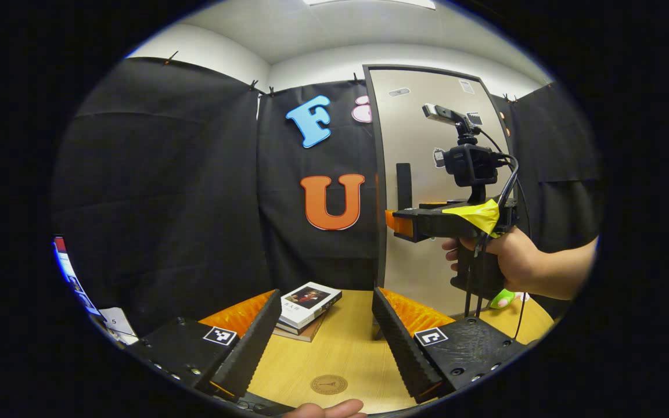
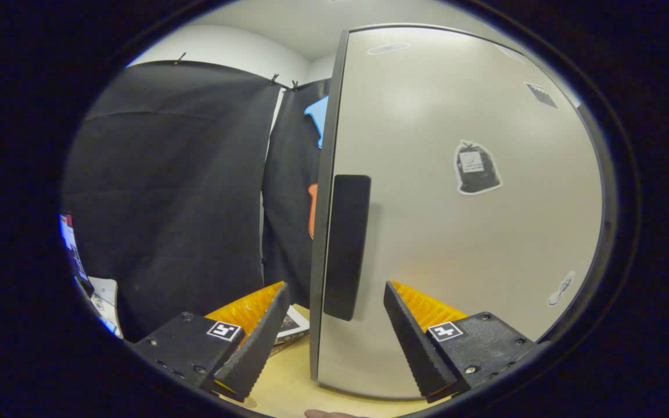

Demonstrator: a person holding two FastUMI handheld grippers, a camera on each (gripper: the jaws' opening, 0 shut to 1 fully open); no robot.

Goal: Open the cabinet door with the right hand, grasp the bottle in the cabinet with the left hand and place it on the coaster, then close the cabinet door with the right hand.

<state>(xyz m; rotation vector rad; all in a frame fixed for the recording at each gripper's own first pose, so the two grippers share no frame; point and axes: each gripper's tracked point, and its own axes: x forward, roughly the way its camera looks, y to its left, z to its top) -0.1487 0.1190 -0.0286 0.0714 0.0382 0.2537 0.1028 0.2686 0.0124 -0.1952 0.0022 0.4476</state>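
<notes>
The beige cabinet door [image 2: 456, 232] stands shut and hides the inside of the cabinet. Its dark upright handle [image 2: 346, 247] runs along the door's left edge. My right gripper [image 2: 334, 289] is open, close in front of the door, with one finger on each side of the handle's lower end. In the left gripper view a hand [image 1: 509, 261] holds that right gripper [image 1: 399, 224] level, just below the handle [image 1: 404, 186]. My left gripper [image 1: 326, 292] is open and holds nothing, low over the wooden table [image 1: 358, 348]. A round brown coaster [image 1: 328, 384] lies on the table between its fingers.
A small stack of books [image 1: 305, 307] lies on the table left of the cabinet [image 1: 427, 145]. A green object [image 1: 503, 299] peeks out below the hand. Black cloth walls close the booth at the back and left. A fingertip [image 1: 328, 409] shows at the bottom edge.
</notes>
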